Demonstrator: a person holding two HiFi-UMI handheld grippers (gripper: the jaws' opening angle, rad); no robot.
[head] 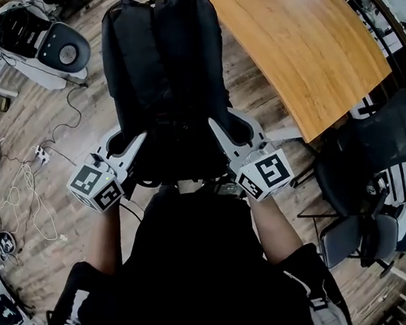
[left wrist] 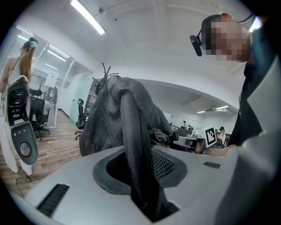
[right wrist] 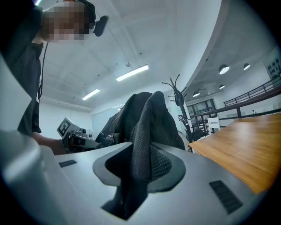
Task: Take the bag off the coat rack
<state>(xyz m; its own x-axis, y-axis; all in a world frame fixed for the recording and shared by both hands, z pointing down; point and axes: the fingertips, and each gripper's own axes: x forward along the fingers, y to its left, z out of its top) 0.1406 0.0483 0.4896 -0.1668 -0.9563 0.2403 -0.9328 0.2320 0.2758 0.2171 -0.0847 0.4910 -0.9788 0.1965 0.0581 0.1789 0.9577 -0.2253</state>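
Between the two tongs, above the wood-plank floor [head: 26, 120], hangs the black woven-fabric backpack [head: 163, 66], bulky and rounded. The left tongs [left wrist: 140, 176] are clamped on its padded mesh shoulder strap [left wrist: 131, 145]. The right tongs [right wrist: 131, 176] are clamped on the second mesh strap [right wrist: 142, 145]. The thin black branched coat rack [right wrist: 178, 94] stands behind the backpack.

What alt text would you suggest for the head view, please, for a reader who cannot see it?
A black backpack is held by the left gripper and the right gripper, each clamped on one side of it. Beyond it are a wooden table, a wood floor with loose cables, and black chairs.
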